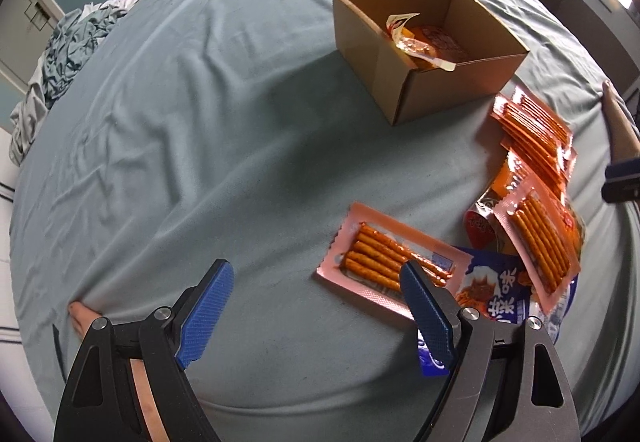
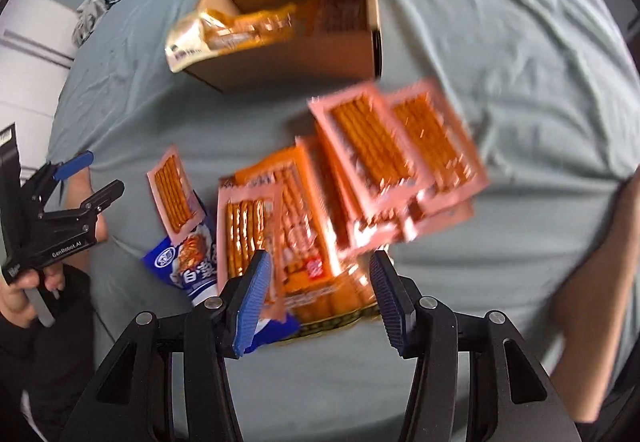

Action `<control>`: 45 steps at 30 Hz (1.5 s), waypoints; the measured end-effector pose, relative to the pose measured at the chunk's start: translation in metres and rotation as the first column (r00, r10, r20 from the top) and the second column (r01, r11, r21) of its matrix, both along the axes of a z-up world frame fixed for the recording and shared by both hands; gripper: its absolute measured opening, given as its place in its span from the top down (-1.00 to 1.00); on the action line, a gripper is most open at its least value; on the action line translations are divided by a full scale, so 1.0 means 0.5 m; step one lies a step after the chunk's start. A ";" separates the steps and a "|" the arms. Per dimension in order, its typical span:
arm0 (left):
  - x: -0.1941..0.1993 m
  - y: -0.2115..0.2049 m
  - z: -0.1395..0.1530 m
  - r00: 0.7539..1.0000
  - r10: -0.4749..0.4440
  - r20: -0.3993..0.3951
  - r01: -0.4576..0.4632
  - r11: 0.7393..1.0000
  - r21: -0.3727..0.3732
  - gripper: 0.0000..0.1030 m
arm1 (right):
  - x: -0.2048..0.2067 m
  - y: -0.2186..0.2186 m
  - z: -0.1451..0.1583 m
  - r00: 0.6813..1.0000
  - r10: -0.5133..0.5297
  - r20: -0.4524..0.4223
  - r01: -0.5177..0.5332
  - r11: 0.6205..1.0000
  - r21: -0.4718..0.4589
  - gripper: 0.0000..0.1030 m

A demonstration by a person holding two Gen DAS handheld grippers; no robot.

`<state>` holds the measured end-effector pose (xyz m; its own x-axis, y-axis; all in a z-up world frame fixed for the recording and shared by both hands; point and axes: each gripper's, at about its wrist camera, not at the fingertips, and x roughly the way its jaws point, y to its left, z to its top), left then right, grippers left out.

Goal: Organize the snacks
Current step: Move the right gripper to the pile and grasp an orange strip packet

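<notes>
Snacks: flat pink packets of orange sticks lie loose on a grey-blue bed sheet, lower right of the left wrist view; more are heaped in the centre of the right wrist view, which is blurred.
Left tongs: jaws wide apart, nothing between the pads; the right blue pad overlaps the near end of the single pink packet in the picture, contact cannot be told.
Blue packet: lies partly under the pink packets, lower right of the left wrist view.
Right tongs: jaws parted, no grip seen; the near edge of the heap lies between the blue pads, among it an orange bag.
Pink pair: two overlapping packets right of centre in the right wrist view, tilted.
Cardboard box: open, top flap torn, beyond the packets in the upper right of the left wrist view; orange packets lie inside.
Pale bag: hangs over the box's left rim in the right wrist view.
Crumpled bedding: far left edge of the bed.
</notes>
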<state>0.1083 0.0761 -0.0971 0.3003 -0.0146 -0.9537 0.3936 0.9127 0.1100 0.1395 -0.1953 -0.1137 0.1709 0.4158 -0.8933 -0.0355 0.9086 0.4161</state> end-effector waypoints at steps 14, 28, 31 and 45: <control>0.007 -0.007 -0.039 0.999 -0.017 -0.052 0.019 0.999 0.040 -0.67 | 0.056 0.077 -0.071 0.995 0.065 -0.074 -0.068 0.997 -0.042 0.03; 0.007 -0.006 -0.068 0.995 -0.028 -0.095 0.034 0.998 0.057 -0.67 | 0.070 0.232 -0.119 0.975 0.221 0.015 -0.213 0.953 -0.217 -0.71; 0.010 -0.005 -0.070 0.995 -0.024 -0.099 0.030 0.998 0.059 -0.67 | 0.046 0.282 -0.139 0.949 0.312 0.035 -0.279 0.889 -0.363 -0.78; 0.013 -0.004 -0.077 0.992 -0.015 -0.122 0.021 0.998 0.054 -0.67 | 0.070 0.199 -0.065 0.941 0.311 0.132 -0.274 0.931 -0.243 0.89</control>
<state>0.1147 0.0739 -0.1354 0.1819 0.0346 -0.9827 0.4236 0.8992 0.1100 0.1745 -0.0959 -0.1460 0.2238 0.2684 -0.9370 -0.3645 0.9146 0.1749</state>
